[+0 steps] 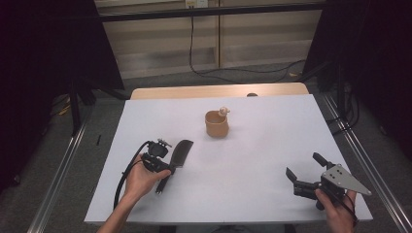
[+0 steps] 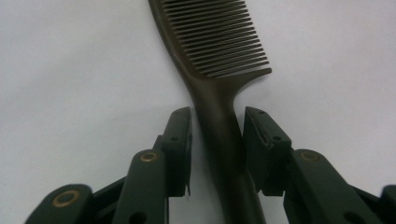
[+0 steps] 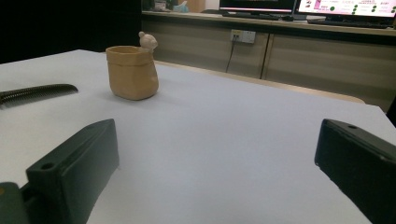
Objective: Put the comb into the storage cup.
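One comb (image 1: 179, 154), one tan cup (image 1: 216, 124), two grippers.

My white table (image 1: 252, 165) carries a dark comb (image 1: 179, 154) and a tan cup (image 1: 216, 124), well apart.

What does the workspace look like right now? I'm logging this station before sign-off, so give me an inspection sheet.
Surface: white table, bare apart from two things.
Job's things: dark comb lying flat; tan cup with a small figure on its rim, upright, apart from the comb.
Clutter: nothing seen.
Grippers: left gripper astride the comb's handle, gaps both sides; right gripper wide open, empty.
Cables: black cable trailing from the left gripper.
Surroundings: floor cables, wooden cabinets.
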### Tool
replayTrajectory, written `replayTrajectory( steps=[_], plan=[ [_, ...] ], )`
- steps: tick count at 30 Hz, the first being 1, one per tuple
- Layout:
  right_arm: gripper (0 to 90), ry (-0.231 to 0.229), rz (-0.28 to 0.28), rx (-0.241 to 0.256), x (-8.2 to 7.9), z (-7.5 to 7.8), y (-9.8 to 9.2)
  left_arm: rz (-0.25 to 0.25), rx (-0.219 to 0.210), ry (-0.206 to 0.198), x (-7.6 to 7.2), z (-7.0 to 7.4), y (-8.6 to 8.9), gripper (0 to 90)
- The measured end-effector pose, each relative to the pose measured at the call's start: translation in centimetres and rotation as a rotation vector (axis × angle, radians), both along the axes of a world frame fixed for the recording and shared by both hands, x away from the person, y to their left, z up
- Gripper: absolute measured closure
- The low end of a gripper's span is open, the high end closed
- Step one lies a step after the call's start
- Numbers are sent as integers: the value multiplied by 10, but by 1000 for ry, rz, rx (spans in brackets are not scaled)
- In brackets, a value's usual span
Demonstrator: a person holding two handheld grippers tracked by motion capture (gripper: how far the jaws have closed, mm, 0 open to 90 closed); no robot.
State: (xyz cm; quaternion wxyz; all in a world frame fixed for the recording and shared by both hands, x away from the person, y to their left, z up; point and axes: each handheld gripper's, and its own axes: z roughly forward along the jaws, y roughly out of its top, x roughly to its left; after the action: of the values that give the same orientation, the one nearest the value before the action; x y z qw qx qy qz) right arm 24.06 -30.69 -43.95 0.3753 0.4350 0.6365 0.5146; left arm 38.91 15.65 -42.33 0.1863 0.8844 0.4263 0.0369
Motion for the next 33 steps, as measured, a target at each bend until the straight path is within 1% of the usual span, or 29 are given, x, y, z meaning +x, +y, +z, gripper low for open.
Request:
replayTrajectory(
  steps=[3, 7, 9, 12, 14, 19, 23, 25, 28, 29, 30, 33],
  plan=[
    [0, 3, 3, -1, 0, 0, 0, -8, 11, 2, 1, 0, -1, 662],
    [0, 3, -1, -1, 0, 0, 0, -13, 39, -15, -1, 0, -4, 671],
    [0, 4, 1, -2, 0, 0, 0, -12, 46, -17, -2, 0, -4, 678],
    [0, 3, 6, -2, 0, 0, 0, -3, 37, -17, -1, 0, -4, 703],
    [0, 6, 4, 0, 0, 0, 0, -7, 39, -15, -1, 0, -3, 727],
    [0, 6, 5, 0, 0, 0, 0, -6, 38, -23, -1, 0, -3, 728],
    [0, 6, 6, -1, 0, 0, 0, 1, 16, -15, -1, 1, 0, 729],
    [0, 5, 4, 0, 0, 0, 0, -6, 6, -10, 0, 2, 2, 729],
    [0, 6, 4, 0, 0, 0, 0, -1, -21, -5, 1, 1, 5, 729],
    [0, 7, 4, 1, 0, 0, 0, 9, -33, -4, 1, 1, 6, 729],
    [0, 6, 4, 0, 0, 0, 0, 4, -36, 0, 1, 2, 7, 729],
    [0, 6, 3, 1, 0, 0, 0, 13, -58, -5, 0, 2, 8, 728]
  ],
)
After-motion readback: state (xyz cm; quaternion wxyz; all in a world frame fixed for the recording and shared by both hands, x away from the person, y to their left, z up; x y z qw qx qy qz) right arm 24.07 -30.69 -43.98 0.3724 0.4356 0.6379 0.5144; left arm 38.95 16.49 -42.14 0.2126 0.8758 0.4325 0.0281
